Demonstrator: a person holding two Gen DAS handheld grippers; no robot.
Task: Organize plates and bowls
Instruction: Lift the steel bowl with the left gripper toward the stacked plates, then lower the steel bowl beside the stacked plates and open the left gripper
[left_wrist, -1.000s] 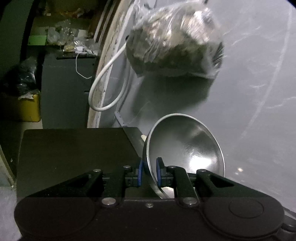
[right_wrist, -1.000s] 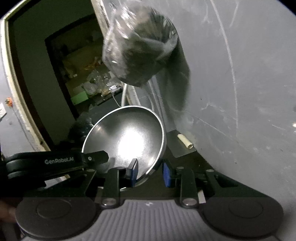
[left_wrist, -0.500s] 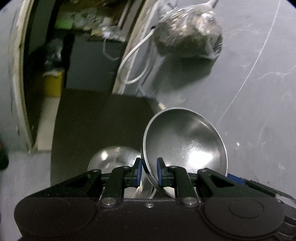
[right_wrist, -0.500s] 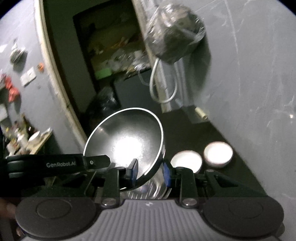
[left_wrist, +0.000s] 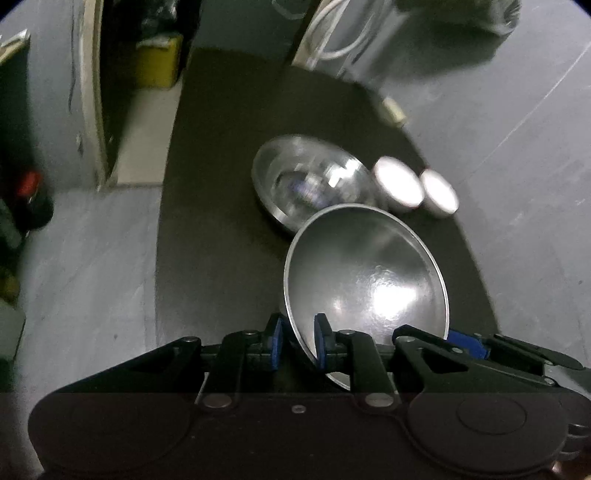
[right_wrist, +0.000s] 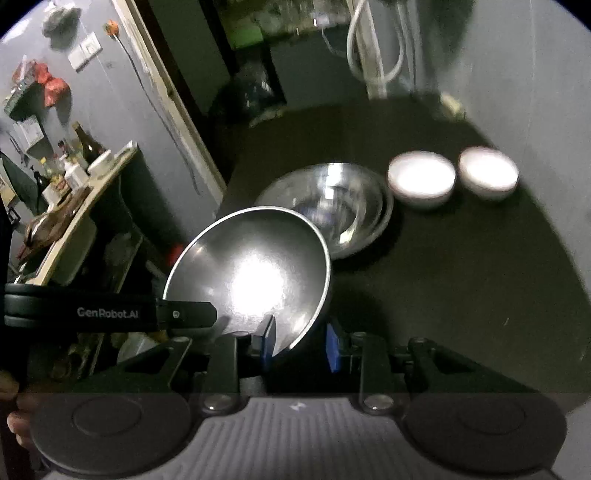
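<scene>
Both grippers clamp one steel bowl (left_wrist: 369, 280) by its rim, tilted above the dark table (left_wrist: 221, 221): left gripper (left_wrist: 297, 341) on the near-left edge, right gripper (right_wrist: 299, 345) opposite. Beyond it a second steel bowl (right_wrist: 332, 206) sits beside two white bowls (right_wrist: 421, 179). Only the right view shows a cluttered shelf (right_wrist: 74, 192).

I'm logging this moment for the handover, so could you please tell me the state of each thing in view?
Left tool: shut on the steel bowl's rim.
Right tool: shut on the same bowl's rim, opposite side.
Steel bowl: held up, tilted, empty.
Glass bowl: upright on the dark table, empty.
Two white bowls: upright, side by side.
</scene>
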